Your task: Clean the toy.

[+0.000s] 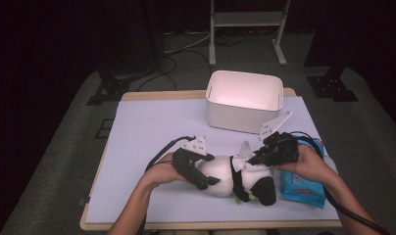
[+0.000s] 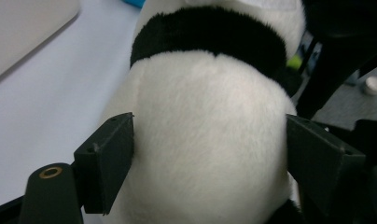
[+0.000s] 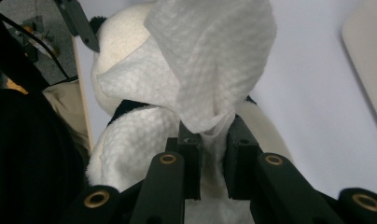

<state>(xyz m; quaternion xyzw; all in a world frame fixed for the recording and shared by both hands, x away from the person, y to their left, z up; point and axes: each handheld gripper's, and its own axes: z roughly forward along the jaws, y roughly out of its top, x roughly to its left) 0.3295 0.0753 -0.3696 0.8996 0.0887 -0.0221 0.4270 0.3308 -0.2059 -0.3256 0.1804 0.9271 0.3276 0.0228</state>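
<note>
Panda plush toy (image 1: 235,177) lies on its side near the table's (image 1: 152,127) front edge, at about 6 o'clock from the white bin (image 1: 244,100); head end toward the right.

Left gripper (image 1: 202,180): jaws spread wide, one on each flank of the white body (image 2: 210,140). Pads look to be at the fur; cannot tell from the left gripper view whether they press or merely flank it.

Right gripper (image 1: 259,157): jaws nearly closed, pinching a white wipe (image 3: 210,60), which drapes up and over the toy's upper body, at roughly 12 o'clock from the jaws in the right gripper view.

Blue wipe pack (image 1: 304,188) lies at 3 o'clock from the toy, just beside it, under the right hand.

Progress, as judged: wipe is out and in contact with the toy, toy steadied. Wiping appears under way; how much fur is already covered cannot be told. Disposal of the wipe is left, possibly into the bin.
</note>
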